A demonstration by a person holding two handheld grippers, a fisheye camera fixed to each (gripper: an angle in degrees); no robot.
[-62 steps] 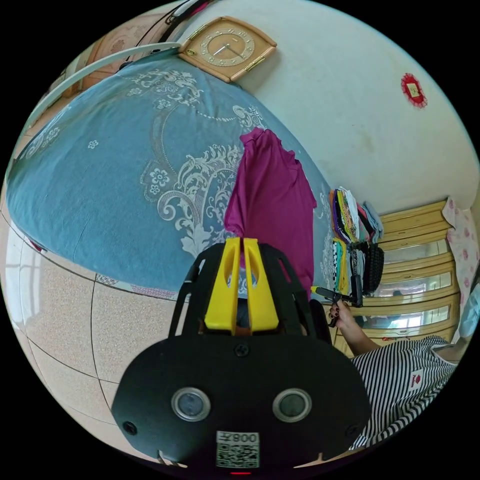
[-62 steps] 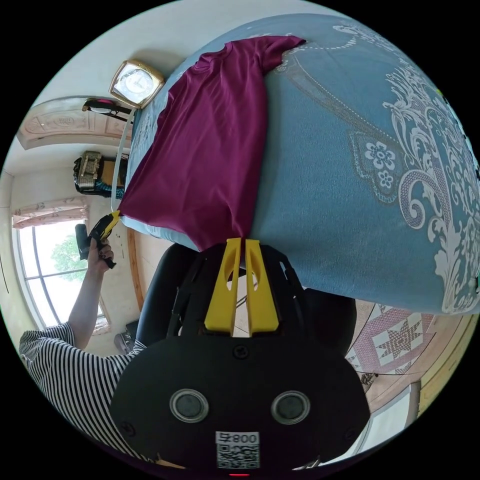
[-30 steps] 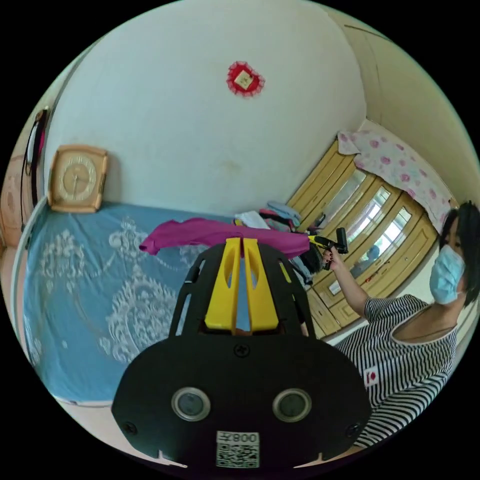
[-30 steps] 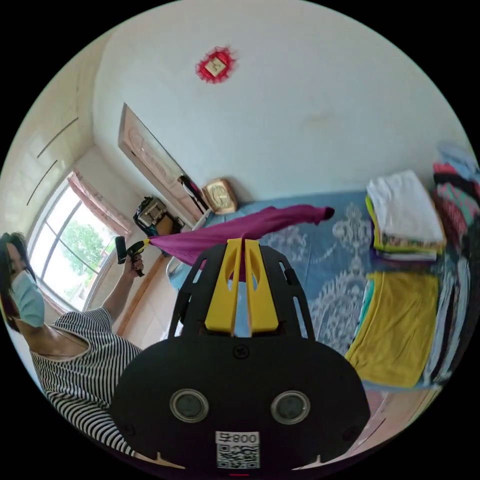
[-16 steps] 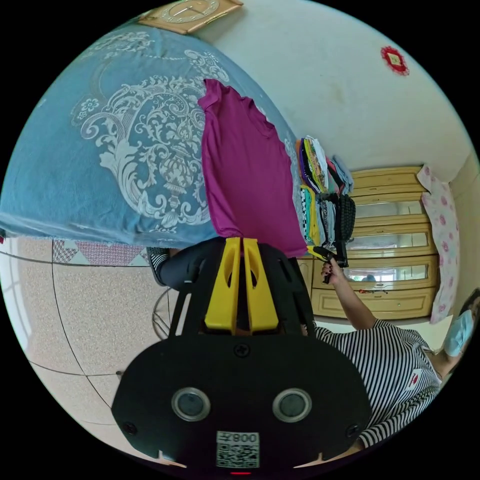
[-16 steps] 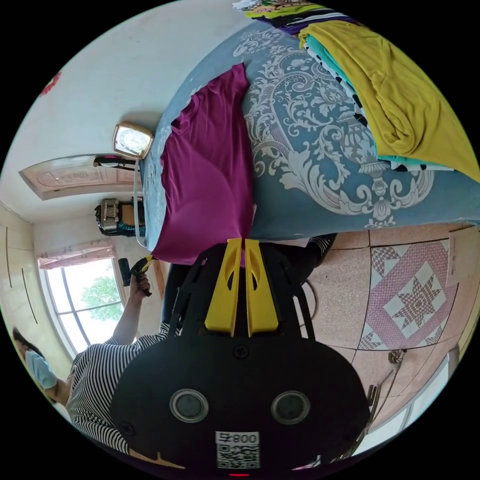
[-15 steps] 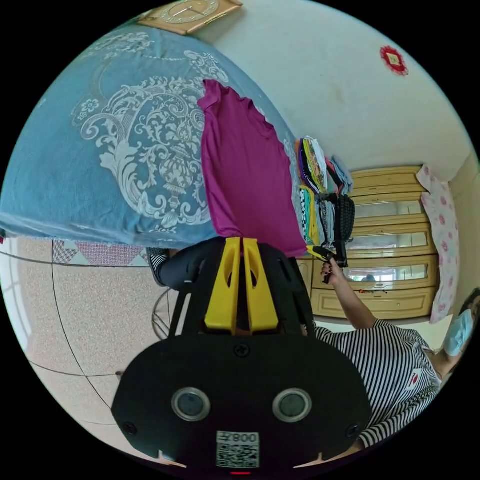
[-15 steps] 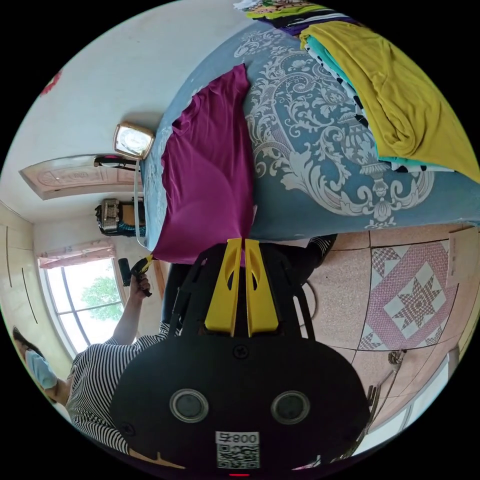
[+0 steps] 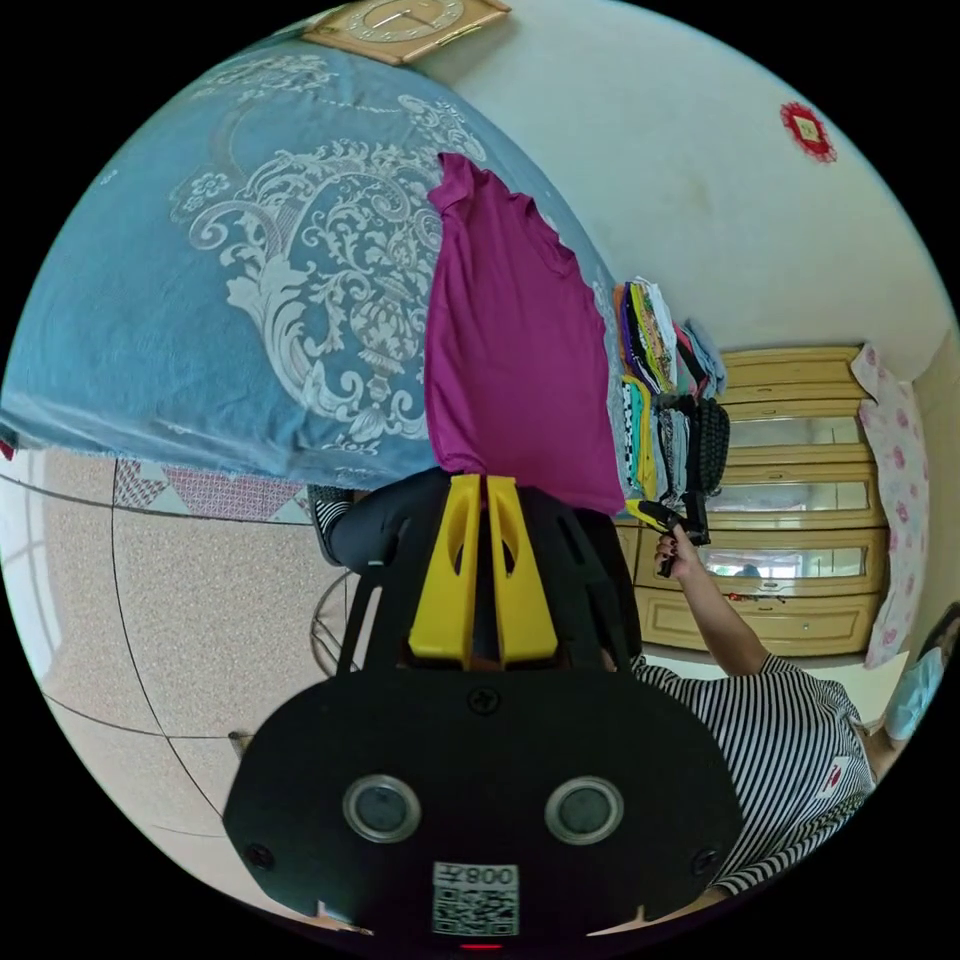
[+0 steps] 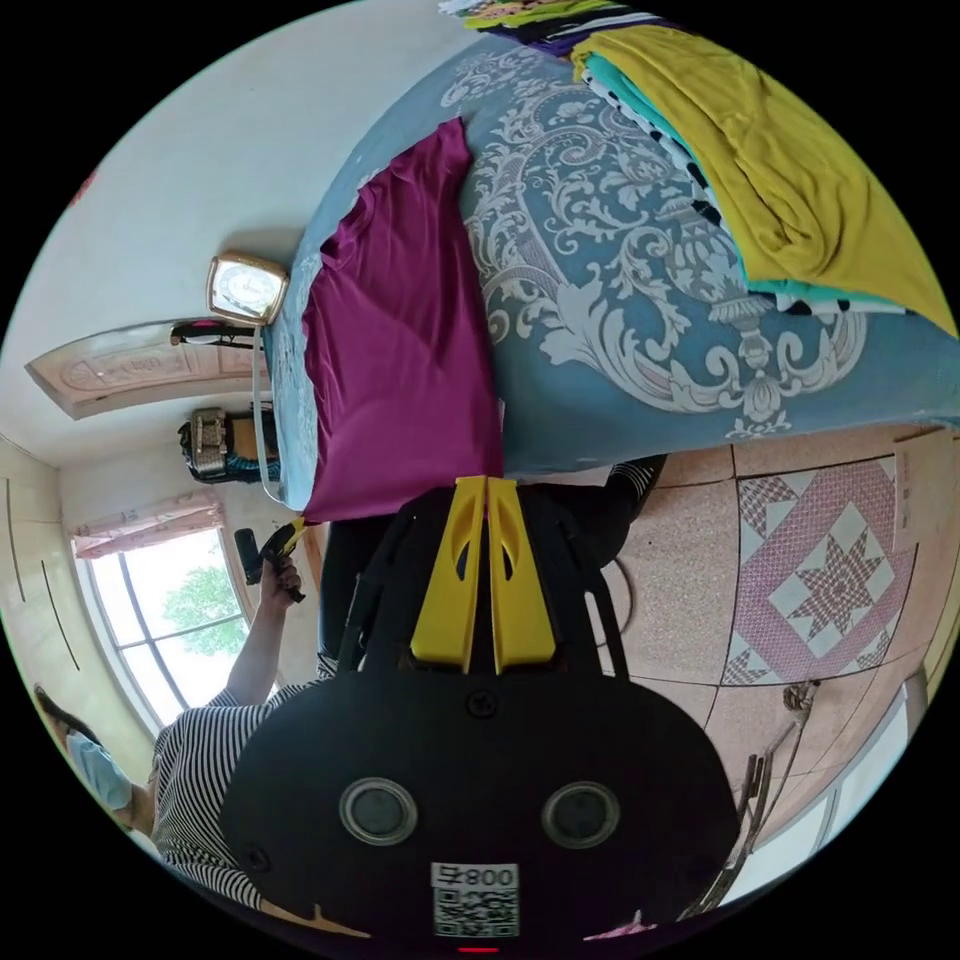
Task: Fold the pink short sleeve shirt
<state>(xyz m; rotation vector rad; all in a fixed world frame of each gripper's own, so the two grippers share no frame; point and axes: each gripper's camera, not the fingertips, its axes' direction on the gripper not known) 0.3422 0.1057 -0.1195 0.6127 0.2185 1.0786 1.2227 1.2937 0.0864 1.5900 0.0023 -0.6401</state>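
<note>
Both tongs are pinched narrow on the hem of the shirt (image 9: 510, 340): the left tongs (image 9: 485, 482) on one bottom corner, the right tongs (image 10: 485, 484) on the other. It is spread lengthwise on the bed (image 9: 180, 300), neck end far from the person, hem at the near edge. Judging by this, only the laying out is done; sleeves and body are not yet folded. A clothes pile (image 10: 780, 190) sits beside it.

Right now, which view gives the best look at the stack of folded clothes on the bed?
The right gripper view: the stack of folded clothes lies large there, its yellow top piece spread out on the bed. The left gripper view shows the stack small and edge-on, beyond the pink shirt.
</note>
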